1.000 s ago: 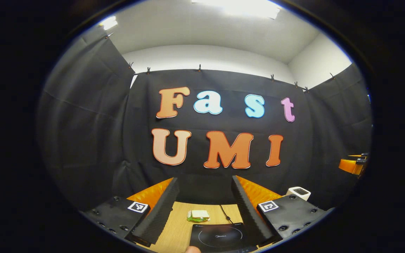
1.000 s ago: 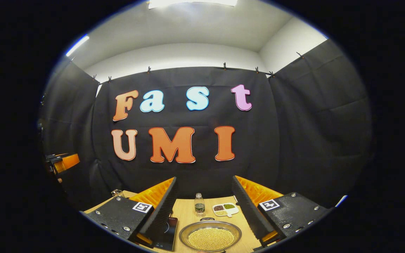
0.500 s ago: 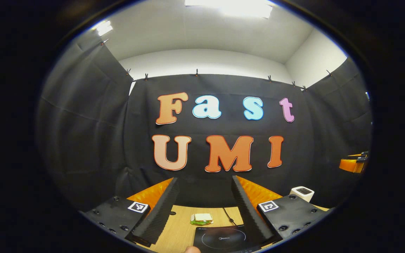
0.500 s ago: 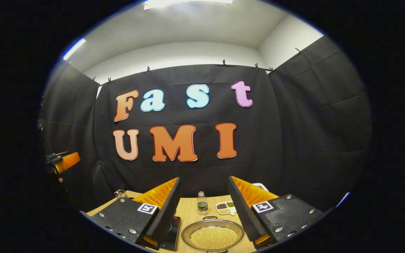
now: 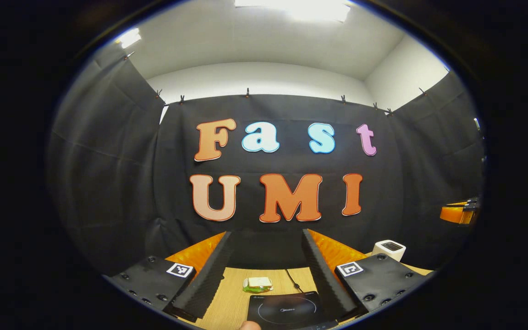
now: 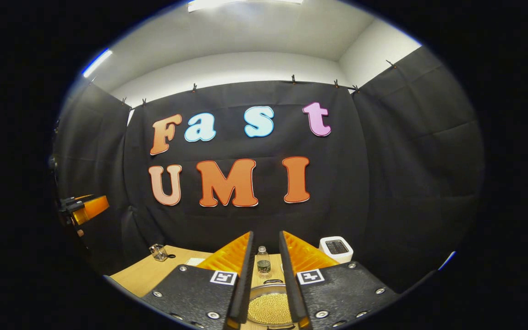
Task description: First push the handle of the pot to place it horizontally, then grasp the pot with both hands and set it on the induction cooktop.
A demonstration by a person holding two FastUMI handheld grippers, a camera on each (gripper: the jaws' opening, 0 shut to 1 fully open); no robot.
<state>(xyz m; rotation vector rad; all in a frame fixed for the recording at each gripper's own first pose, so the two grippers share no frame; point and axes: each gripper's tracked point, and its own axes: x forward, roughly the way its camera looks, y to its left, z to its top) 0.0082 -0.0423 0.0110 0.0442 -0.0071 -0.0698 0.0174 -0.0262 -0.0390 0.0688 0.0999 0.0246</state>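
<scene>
A shallow metal pot (image 6: 266,308) full of yellow grains sits on the wooden table (image 6: 145,275), low in the right gripper view, seen through the slit between my fingers. One dark loop handle (image 6: 269,281) shows on its far rim. My right gripper (image 6: 265,233) hovers above and short of it, nearly shut, with a narrow gap and nothing held. The black induction cooktop (image 5: 287,311) lies at the bottom of the left gripper view. My left gripper (image 5: 266,233) hangs open above its near edge, holding nothing.
Beyond the cooktop lie a green-and-white sponge (image 5: 257,284) and a black cable (image 5: 291,278). A white box-shaped device (image 6: 336,247) stands at the back right, a small bottle (image 6: 263,261) behind the pot, and a small metal object (image 6: 156,252) at the back left.
My right gripper's fingers have closed from wide apart to a narrow slit, and its view has tipped slightly up. The left gripper has drifted a little and stays open.
</scene>
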